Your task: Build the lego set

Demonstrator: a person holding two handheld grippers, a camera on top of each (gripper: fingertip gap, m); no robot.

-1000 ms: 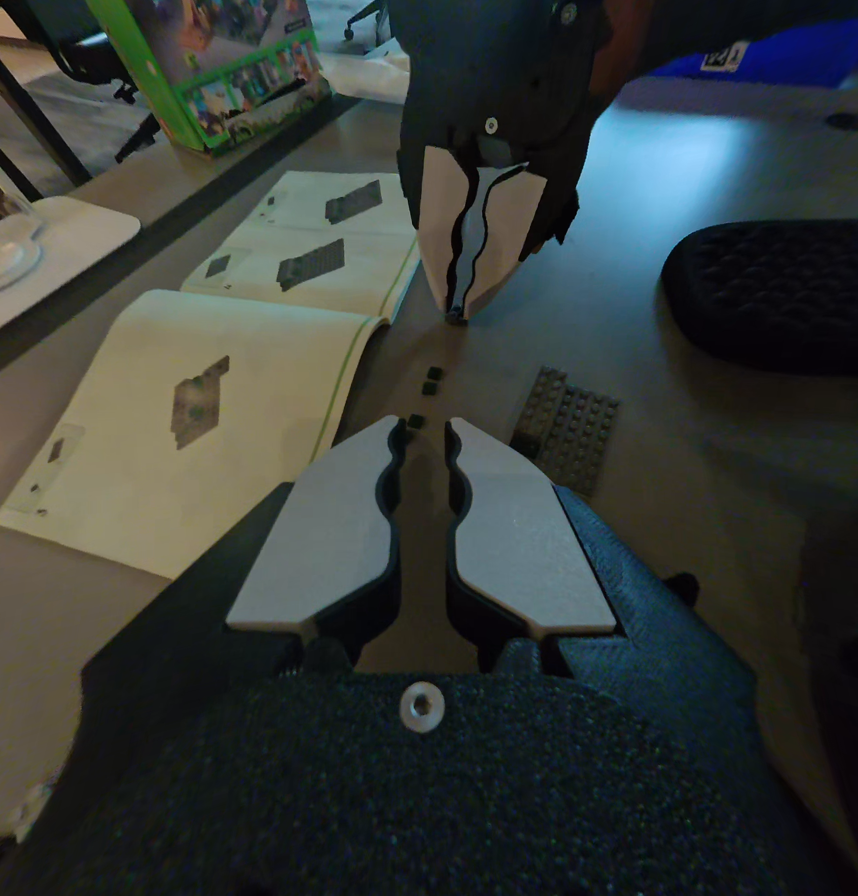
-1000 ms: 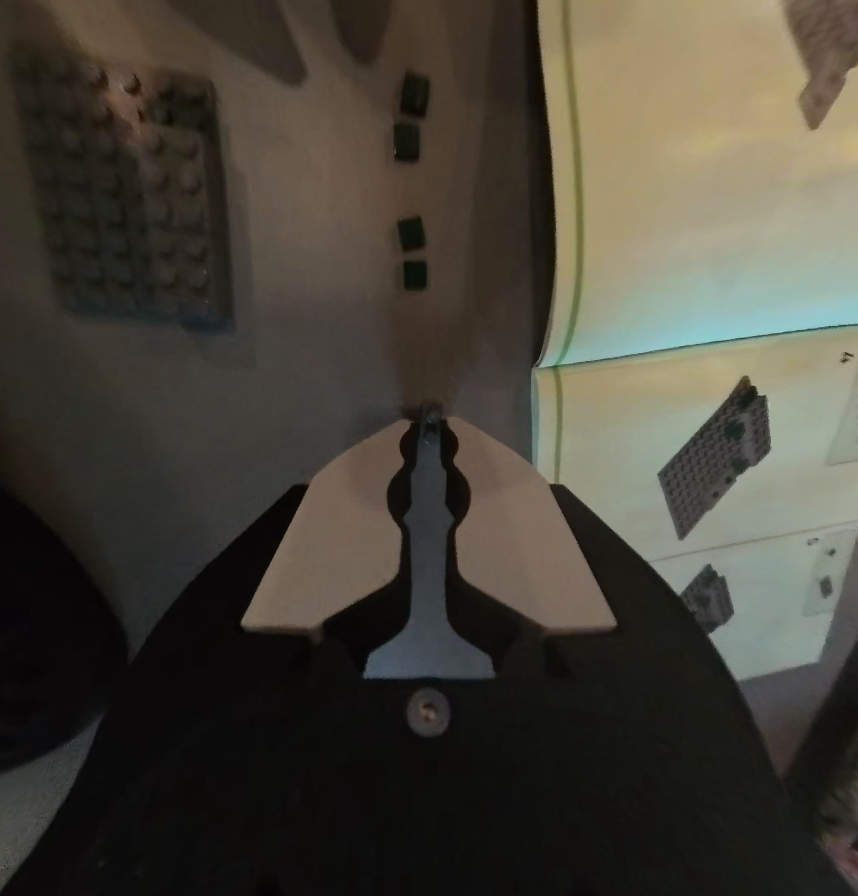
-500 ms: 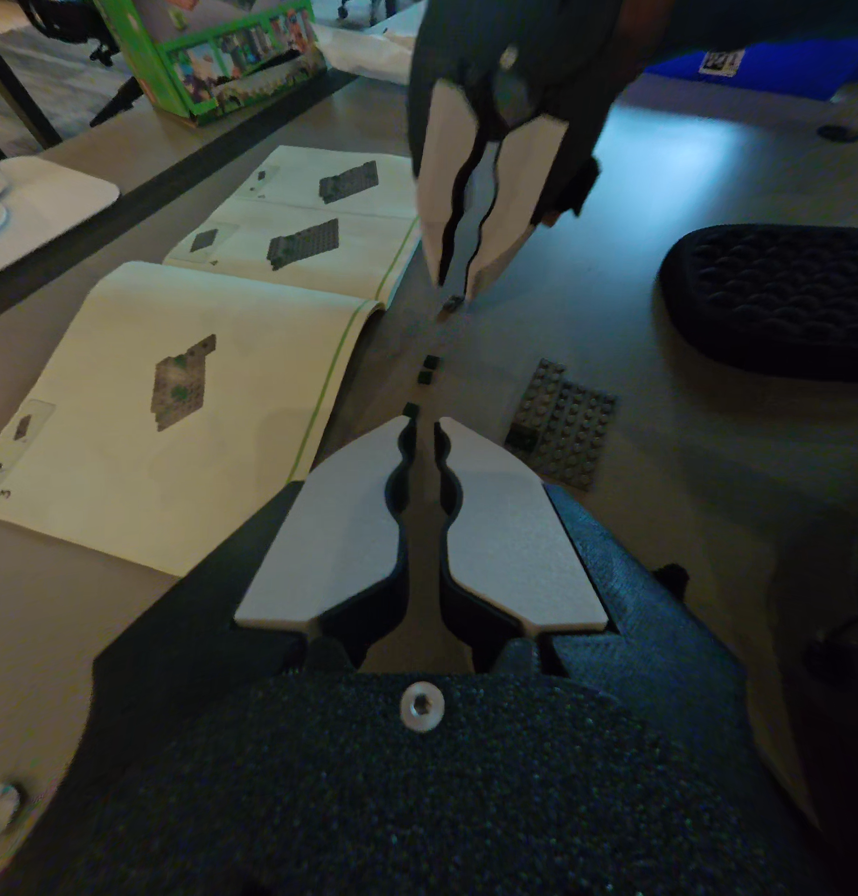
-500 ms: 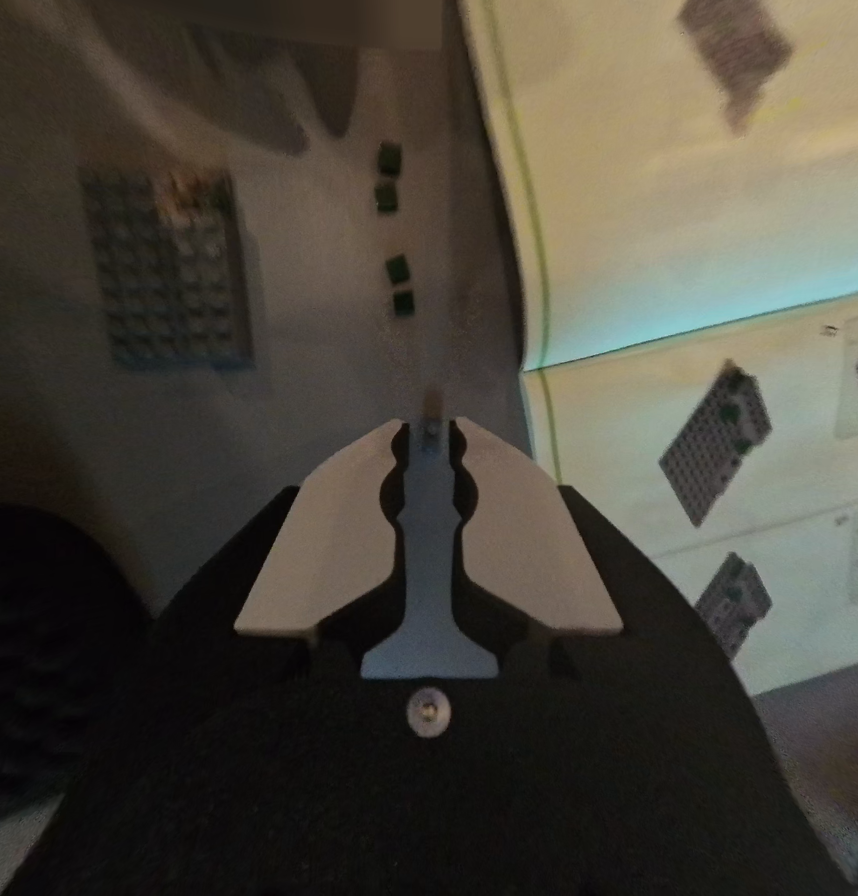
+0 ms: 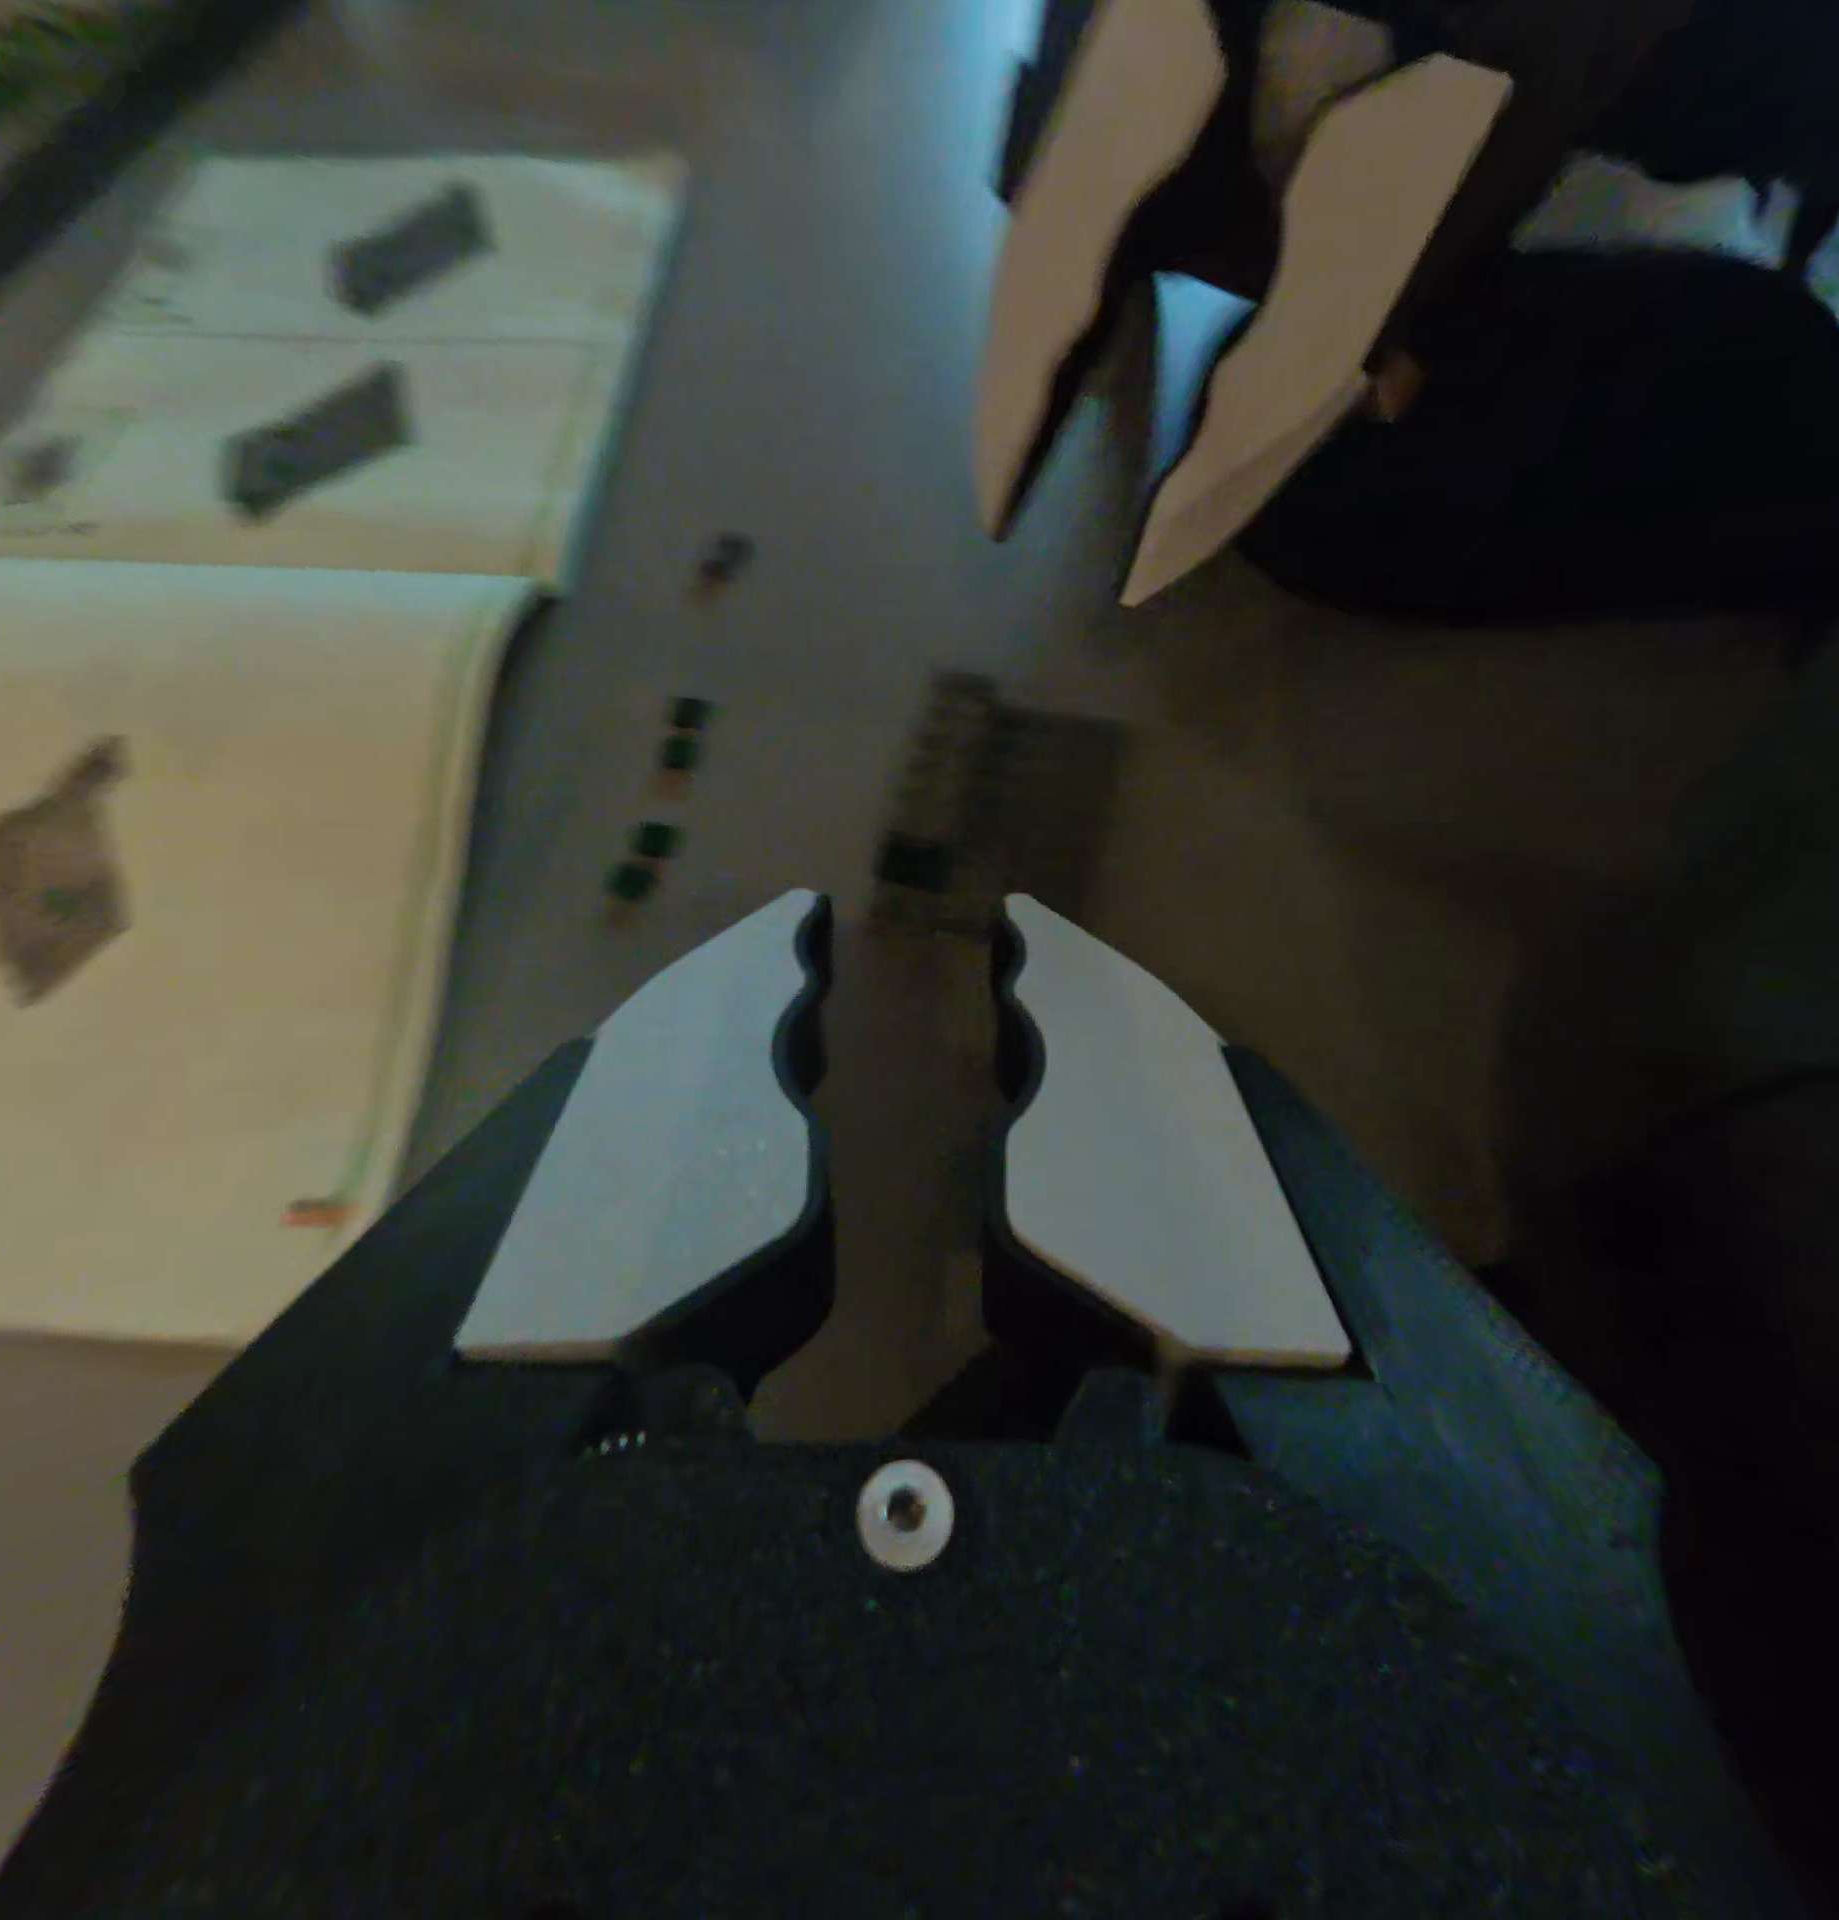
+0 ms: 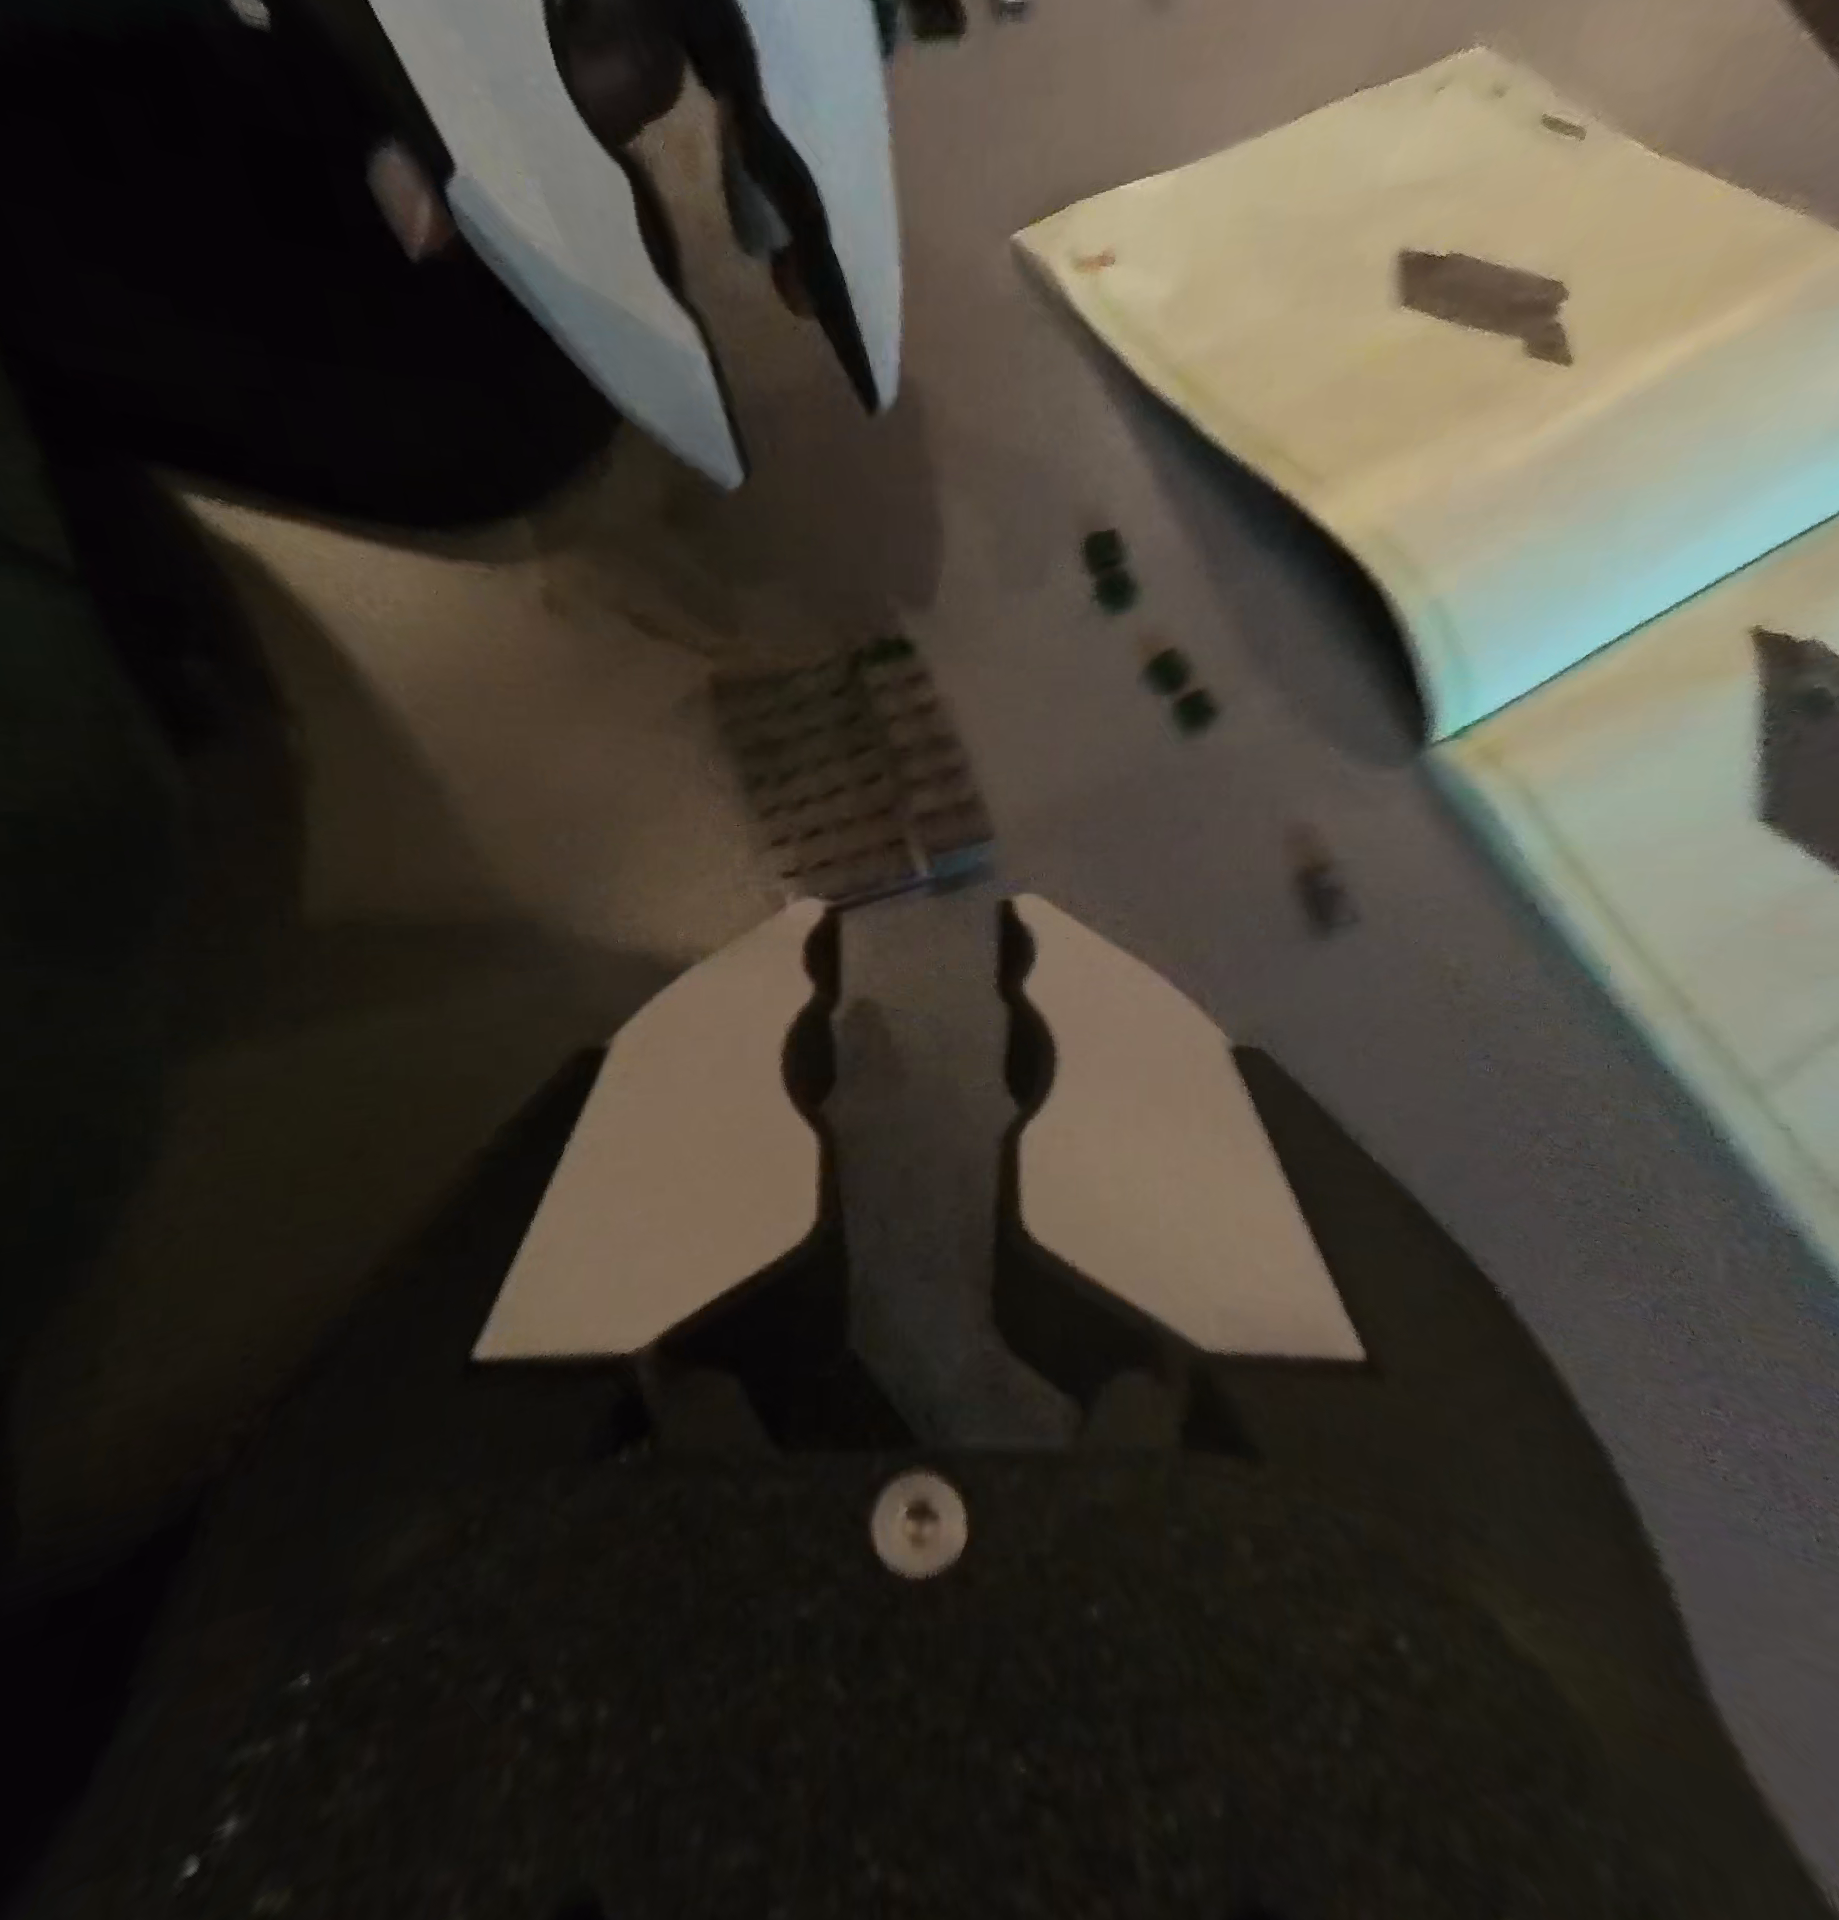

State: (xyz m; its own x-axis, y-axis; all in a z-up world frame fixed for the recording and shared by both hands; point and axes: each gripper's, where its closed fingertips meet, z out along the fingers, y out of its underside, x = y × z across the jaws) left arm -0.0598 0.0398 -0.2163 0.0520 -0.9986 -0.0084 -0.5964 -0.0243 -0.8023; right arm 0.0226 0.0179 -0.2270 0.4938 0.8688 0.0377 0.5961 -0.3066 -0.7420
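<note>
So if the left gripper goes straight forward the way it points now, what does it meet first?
Most likely the grey studded plate, at its near edge, where a dark green piece sits. The left gripper is open with nothing between its fingers. Depth is unclear, so it may reach the table first.

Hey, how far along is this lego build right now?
Barely begun. Done: the grey baseplate carries one green piece near a corner. In hand: nothing; the left tongs and right tongs are open and empty, facing the plate from opposite ends. Left: four small green pieces and a greyish one lie loose beside the open instruction booklet.
</note>
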